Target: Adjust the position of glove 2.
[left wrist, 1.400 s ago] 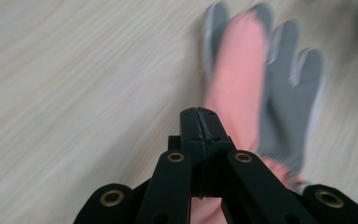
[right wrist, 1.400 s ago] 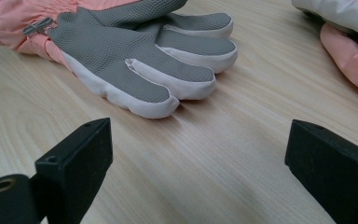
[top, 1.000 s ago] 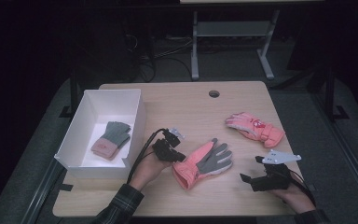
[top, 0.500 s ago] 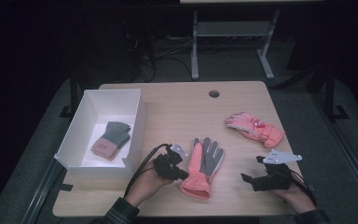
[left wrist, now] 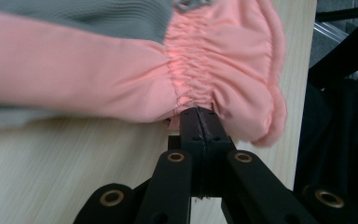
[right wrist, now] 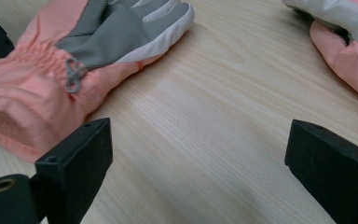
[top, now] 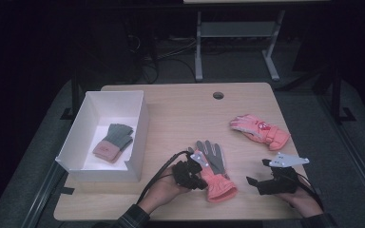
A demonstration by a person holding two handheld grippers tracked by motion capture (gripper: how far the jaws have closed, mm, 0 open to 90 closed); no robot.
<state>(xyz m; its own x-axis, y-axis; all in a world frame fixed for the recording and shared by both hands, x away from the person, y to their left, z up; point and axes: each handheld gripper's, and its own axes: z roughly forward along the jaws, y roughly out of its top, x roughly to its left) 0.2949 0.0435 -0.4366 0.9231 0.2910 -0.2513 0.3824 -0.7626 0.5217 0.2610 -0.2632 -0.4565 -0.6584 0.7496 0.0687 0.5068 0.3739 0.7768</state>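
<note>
1. Here the left hand-held gripper (top: 200, 172) sits near the middle of the worktop's (top: 180, 114) near edge, its jaws pressed together and pinching the gathered wrist fabric of the pink-and-grey ski glove (top: 214, 168).
2. In the left gripper view the two black jaws meet on the pink elastic ruching, with the cuff bulging to the right of them and the grey palm stretching away to the far left.
3. The glove lies palm up directly right of that hand-held gripper, grey fingers pointing to the far side, pink cuff toward the near edge.
4. The right hand-held gripper (top: 256, 183) rests near the right near corner, jaws spread wide with bare wood between them; the held glove is just to its left, apart from it.
5. A second pink ski glove (top: 260, 131) lies farther off on the right side, well apart from the first.
6. A white box (top: 140, 123) stands at the left, holding a small grey knit glove with a pink cuff (top: 113, 141).
</note>
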